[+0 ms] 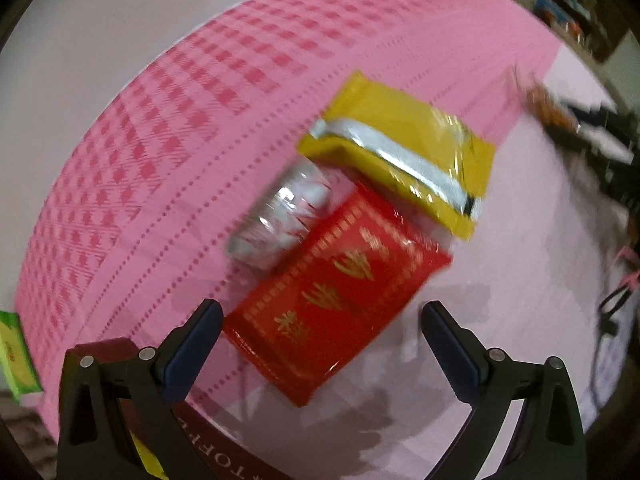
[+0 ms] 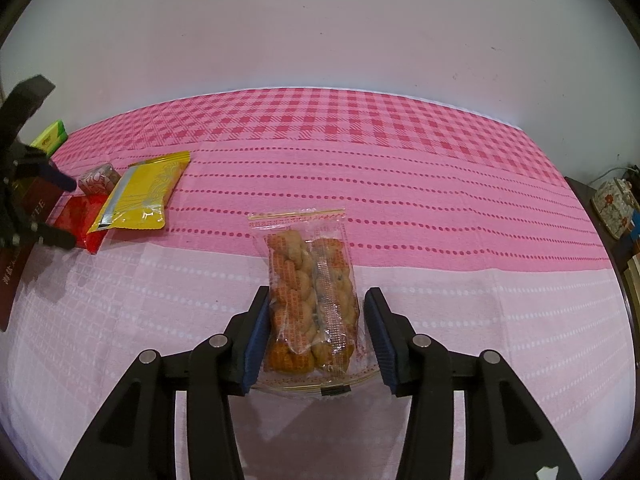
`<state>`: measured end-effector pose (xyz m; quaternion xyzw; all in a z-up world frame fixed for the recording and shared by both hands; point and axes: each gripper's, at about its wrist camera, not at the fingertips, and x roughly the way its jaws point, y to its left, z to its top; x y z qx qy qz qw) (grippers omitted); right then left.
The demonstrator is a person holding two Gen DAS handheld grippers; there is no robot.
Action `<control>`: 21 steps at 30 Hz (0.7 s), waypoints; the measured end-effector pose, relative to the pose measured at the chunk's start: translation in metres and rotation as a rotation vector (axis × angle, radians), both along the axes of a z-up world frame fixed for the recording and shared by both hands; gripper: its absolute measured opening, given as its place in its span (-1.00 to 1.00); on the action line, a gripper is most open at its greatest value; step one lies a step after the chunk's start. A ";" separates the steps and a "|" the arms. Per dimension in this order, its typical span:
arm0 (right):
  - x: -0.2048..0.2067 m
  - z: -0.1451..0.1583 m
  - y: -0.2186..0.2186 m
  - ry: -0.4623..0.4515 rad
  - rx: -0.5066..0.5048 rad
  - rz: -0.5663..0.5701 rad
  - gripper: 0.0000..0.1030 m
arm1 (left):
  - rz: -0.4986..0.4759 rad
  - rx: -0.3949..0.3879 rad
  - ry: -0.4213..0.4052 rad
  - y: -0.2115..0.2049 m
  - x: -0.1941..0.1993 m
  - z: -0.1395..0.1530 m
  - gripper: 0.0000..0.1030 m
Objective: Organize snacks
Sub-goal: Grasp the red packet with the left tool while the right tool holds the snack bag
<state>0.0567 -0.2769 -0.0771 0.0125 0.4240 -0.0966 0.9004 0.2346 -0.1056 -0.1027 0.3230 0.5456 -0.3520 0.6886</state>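
Note:
In the left wrist view a red packet with gold characters [image 1: 336, 292] lies on the pink cloth, a yellow packet [image 1: 404, 152] overlapping its far end and a clear wrapped snack [image 1: 280, 216] beside them. My left gripper [image 1: 320, 320] is open and empty, its jaws wide on either side of the red packet's near end. In the right wrist view a clear bag of twisted fried dough [image 2: 310, 300] lies between the jaws of my right gripper [image 2: 316, 328], which is open; the left pad [image 2: 256, 340] is close to the bag, the right pad apart. The left gripper [image 2: 60, 212] shows at far left.
A dark red toffee box [image 1: 224, 452] lies under my left gripper and also shows in the right wrist view [image 2: 20, 248]. A green packet [image 2: 50, 136] sits at the cloth's far left. The pink checked tablecloth [image 2: 360, 140] meets a white wall. A jar [image 2: 612, 204] and books stand off the right edge.

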 end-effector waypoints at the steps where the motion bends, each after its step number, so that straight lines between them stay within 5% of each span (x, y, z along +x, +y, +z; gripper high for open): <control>1: 0.000 0.000 0.000 0.000 0.001 0.000 -0.15 | -0.003 -0.013 0.004 -0.001 -0.002 0.002 0.92; 14: 0.000 0.000 -0.001 -0.001 0.003 -0.002 -0.14 | -0.003 -0.047 0.060 -0.012 -0.075 0.002 0.50; 21: 0.000 0.000 -0.001 -0.001 0.003 -0.003 -0.14 | 0.140 -0.121 -0.022 -0.001 -0.083 0.016 0.51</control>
